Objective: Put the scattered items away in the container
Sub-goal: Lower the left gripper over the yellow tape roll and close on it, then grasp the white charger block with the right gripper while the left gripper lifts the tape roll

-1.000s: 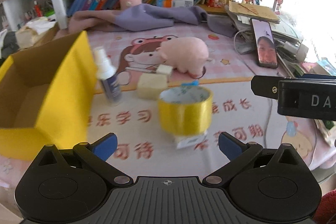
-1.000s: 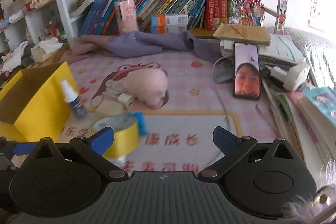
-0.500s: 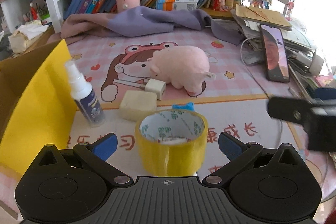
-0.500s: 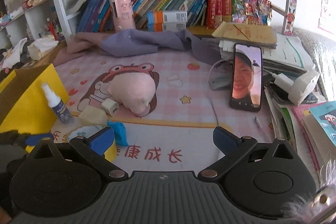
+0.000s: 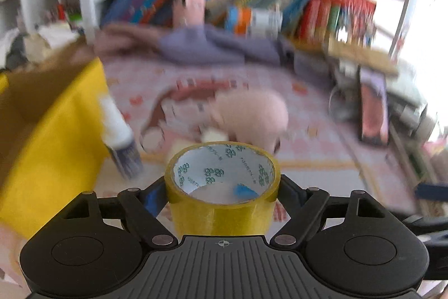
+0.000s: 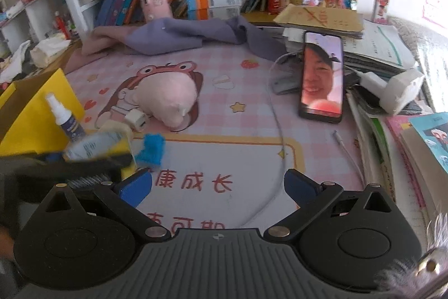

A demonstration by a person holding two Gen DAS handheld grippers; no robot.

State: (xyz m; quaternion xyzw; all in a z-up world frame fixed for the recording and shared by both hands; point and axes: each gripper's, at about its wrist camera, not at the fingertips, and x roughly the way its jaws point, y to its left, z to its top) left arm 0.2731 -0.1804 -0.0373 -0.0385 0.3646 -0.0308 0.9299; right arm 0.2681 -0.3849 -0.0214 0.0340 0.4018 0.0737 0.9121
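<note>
Left wrist view: left gripper [image 5: 222, 188] jaws closing on the tape roll [image 5: 222, 187] at 6 o'clock, pads touching its sides. Yellow box [image 5: 53, 142] at 9 o'clock.

Right wrist view: right gripper [image 6: 218, 181] spread, empty. Spray bottle [image 6: 65, 118], plush pig [image 6: 168, 94], charger [image 6: 135, 121] remain unpacked at 10 o'clock.

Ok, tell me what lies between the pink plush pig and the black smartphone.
Right wrist view: between the pink plush pig and the black smartphone, only a thin white cable crosses the pink checked mat.
</note>
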